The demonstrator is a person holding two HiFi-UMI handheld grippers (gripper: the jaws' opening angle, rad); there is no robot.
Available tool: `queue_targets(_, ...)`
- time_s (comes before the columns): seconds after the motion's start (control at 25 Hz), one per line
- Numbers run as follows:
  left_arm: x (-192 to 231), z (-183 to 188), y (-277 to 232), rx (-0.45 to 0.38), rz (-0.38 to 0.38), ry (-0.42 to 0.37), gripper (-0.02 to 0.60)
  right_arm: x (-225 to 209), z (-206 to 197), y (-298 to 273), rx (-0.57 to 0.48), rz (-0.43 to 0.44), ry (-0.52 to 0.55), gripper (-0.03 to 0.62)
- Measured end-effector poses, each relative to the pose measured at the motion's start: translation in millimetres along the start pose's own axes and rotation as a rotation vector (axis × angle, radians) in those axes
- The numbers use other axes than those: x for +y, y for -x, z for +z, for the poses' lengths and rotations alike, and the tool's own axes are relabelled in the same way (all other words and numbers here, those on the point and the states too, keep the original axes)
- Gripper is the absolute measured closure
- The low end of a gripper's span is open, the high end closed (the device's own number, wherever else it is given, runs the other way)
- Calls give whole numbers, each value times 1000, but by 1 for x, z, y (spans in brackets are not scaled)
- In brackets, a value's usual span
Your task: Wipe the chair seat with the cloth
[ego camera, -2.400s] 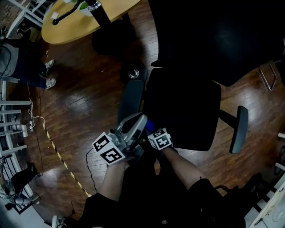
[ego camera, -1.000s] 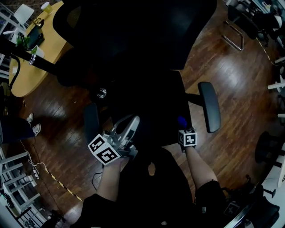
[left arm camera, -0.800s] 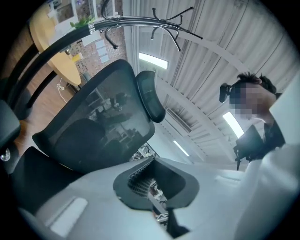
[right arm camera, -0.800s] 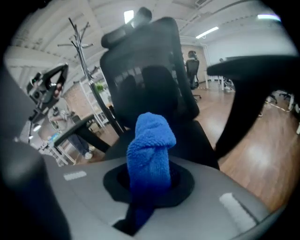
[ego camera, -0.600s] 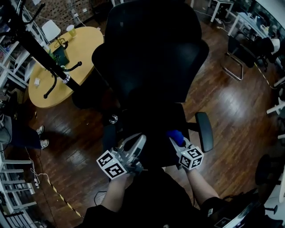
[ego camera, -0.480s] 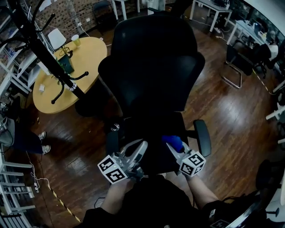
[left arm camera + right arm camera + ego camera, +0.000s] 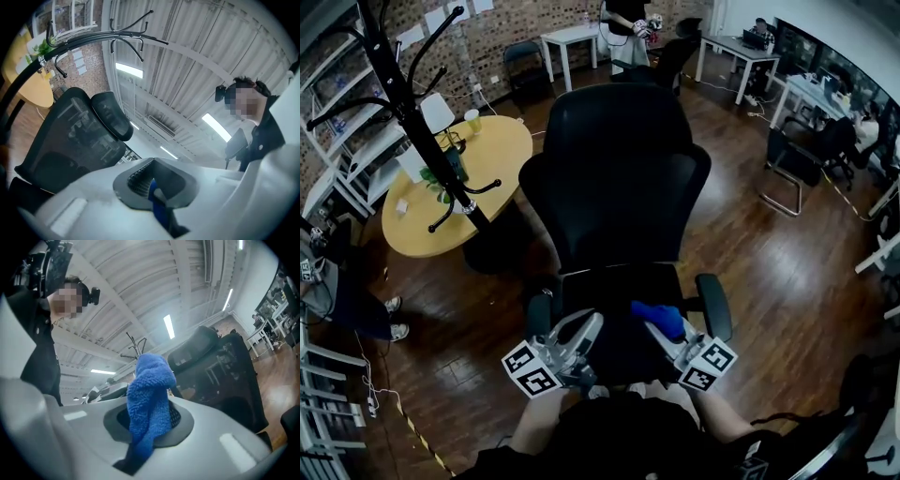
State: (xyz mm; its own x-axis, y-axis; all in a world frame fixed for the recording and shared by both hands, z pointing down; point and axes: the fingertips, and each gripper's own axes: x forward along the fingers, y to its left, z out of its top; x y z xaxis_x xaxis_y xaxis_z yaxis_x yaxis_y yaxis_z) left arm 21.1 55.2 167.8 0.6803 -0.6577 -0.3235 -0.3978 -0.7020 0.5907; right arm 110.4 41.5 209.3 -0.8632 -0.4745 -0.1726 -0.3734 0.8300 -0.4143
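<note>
- The right gripper (image 7: 666, 330) sits low and right of centre in the head view. Its jaws are closed on a blue cloth (image 7: 657, 317).
- In the right gripper view the cloth (image 7: 149, 397) is bunched and fluffy. It stands up out of the grey pad recess between the two pale fingers (image 7: 225, 441), and its lower end is pinched down into the slot where they meet.
- The cloth is over the front right part of the chair seat (image 7: 614, 300), at the centre bottom of the head view. I cannot tell whether it touches the seat.
- The left gripper (image 7: 591, 323) is low and left of centre, over the front left of the seat. Its grey fingers (image 7: 577, 330) point up the frame toward the backrest (image 7: 614, 169).
- In the left gripper view the jaws are drawn together, leaving only a narrow slot. A thin blue sliver (image 7: 153, 190) shows in that slot beside the ribbed pad (image 7: 138, 178), and I cannot make out what it is. No part of the cloth is visibly held there.
- The chair's two armrests (image 7: 714, 305) flank the grippers at the seat's sides.
- A round yellow table (image 7: 455, 192) and a dark coat stand (image 7: 412, 117) occupy the upper left of the head view, on a dark wooden floor (image 7: 769, 253).
</note>
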Motion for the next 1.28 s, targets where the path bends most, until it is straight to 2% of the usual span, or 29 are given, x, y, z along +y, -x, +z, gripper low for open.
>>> queue_targets(0.2,-23,-2,9,-16,46,-74,589,6,2,22,-21,24,-28,557)
queue_targets(0.4,-27,-7,40,-30,84,-64,589,14,0,26,-41,18,-18,557)
queue_targets(0.48,-35,-8,50,-34,70,-59,589,27,-3,35,-44,7,-7,557)
queue_targets(0.68,-73,-10,65,-31,-29,-91,589,67,-12,62,-57,-49,29,557)
queue_targets(0.84,-96,-17,108,-19,-52,-82,589,112,-33,77,-55,-94,35,557)
queue_targets(1.04,-100,-29,169,-18,13,-32,589,147,-50,98,-68,-133,14,557)
queue_targets(1.28,-109,-36,190,-19,56,-56,589,158,-49,110,-93,-125,13,557)
